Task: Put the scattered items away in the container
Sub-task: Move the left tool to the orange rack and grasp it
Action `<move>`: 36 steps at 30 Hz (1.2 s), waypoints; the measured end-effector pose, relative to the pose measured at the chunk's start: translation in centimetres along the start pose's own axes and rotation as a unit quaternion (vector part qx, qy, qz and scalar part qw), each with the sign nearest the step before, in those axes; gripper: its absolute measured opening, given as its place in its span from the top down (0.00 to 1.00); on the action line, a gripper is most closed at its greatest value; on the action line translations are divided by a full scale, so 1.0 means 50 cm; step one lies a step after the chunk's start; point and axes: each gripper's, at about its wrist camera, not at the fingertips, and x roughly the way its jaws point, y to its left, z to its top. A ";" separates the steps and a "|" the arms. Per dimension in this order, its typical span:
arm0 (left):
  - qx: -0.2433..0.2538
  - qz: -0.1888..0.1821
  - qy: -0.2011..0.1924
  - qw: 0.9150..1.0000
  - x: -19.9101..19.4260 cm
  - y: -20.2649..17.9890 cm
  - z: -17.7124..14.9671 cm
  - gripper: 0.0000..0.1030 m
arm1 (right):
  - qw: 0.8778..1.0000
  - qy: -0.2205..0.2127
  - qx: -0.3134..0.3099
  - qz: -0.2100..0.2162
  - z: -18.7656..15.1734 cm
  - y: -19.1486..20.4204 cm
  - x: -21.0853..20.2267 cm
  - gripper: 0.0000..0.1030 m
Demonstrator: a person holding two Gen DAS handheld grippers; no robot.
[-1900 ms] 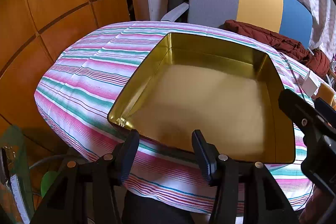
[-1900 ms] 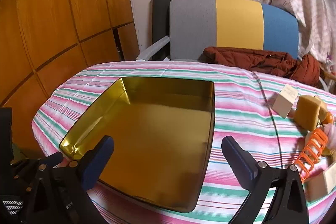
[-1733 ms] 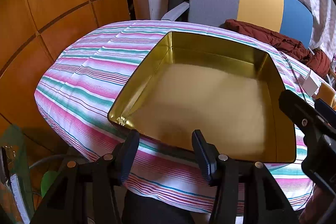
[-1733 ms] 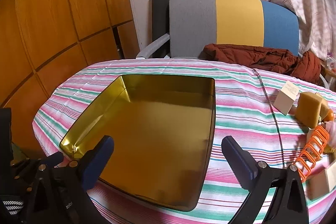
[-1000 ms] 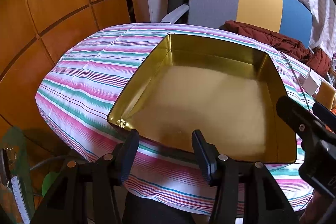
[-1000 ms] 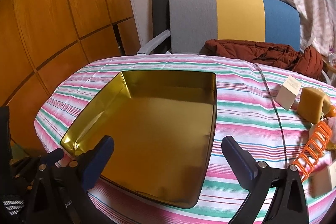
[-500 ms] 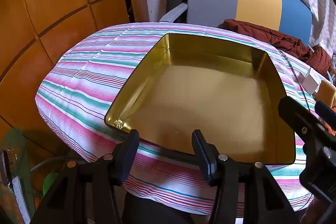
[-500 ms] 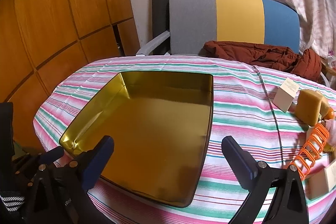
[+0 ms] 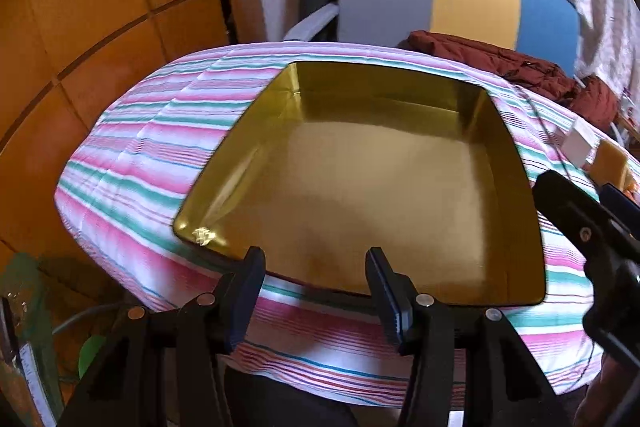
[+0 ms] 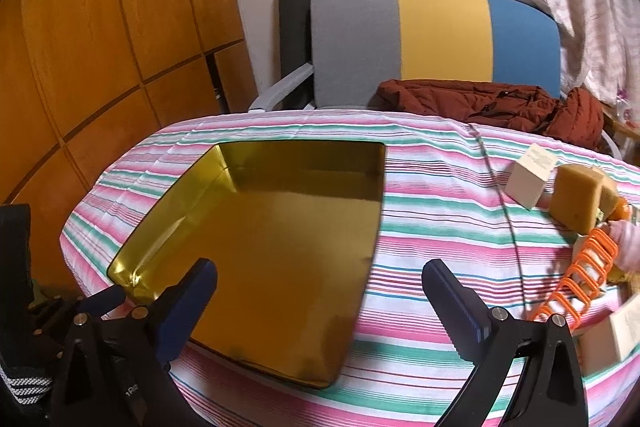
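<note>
Fingers of the right gripper point(image 10: 320, 301) and left gripper point(image 9: 316, 281) gape empty over the tin's point(image 10: 376, 211) near edge; scattered items point(image 10: 576, 201) crowd the desk's right edge, nearer the right.

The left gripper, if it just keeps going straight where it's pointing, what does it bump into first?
Probably the gold tin. The left gripper is open and empty, aimed down over the tin's near rim, so it would likely meet that rim or the bare floor inside. Depth is hard to judge.
</note>
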 end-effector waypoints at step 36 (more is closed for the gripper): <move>0.248 -0.176 0.002 0.953 -0.034 -0.436 -0.039 0.48 | 0.937 -0.028 0.236 -0.256 -0.181 -0.472 -0.171 0.00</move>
